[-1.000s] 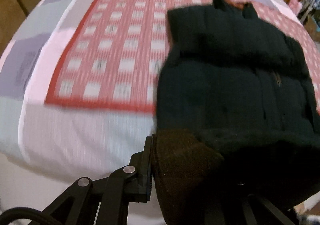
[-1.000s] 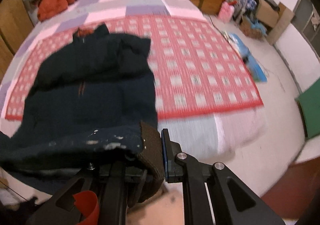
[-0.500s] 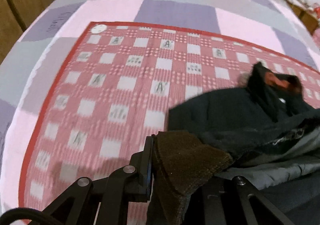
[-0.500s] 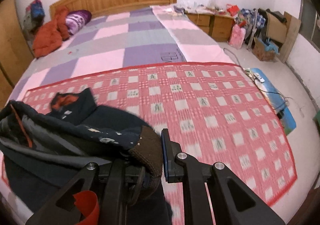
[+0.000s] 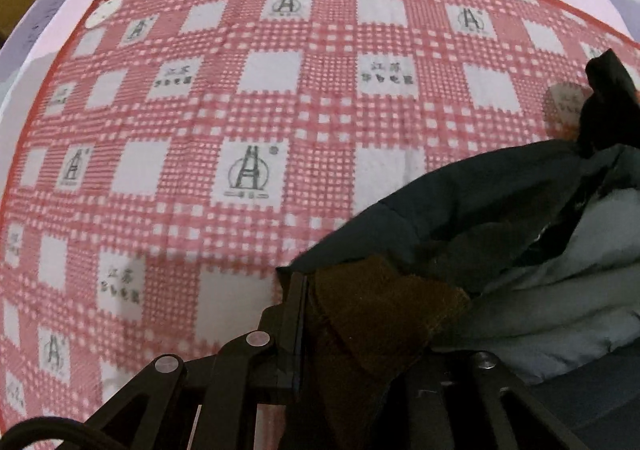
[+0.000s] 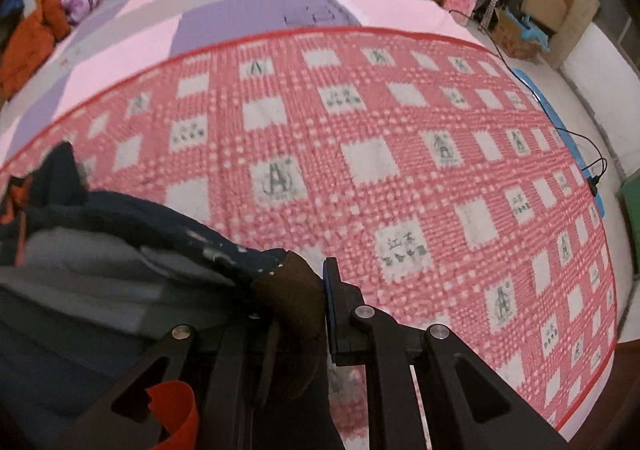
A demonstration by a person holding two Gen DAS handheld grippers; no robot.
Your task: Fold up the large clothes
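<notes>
The step in hand looked like laying the folded-over hem of the jacket (image 5: 500, 210) down; the next move would call for both grippers to let go and draw clear without dragging it. The left gripper (image 5: 360, 314) had the brown cuff (image 5: 384, 310) between its jaws, which were opening; the right gripper (image 6: 304, 298) was clenched on the other cuff (image 6: 292, 290); beyond both, the jacket lay bunched on the red mat (image 5: 240, 110).

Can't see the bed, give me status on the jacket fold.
Left gripper opening on brown ribbed hem. Right gripper clamped on dark padded jacket. Nothing in way.
</notes>
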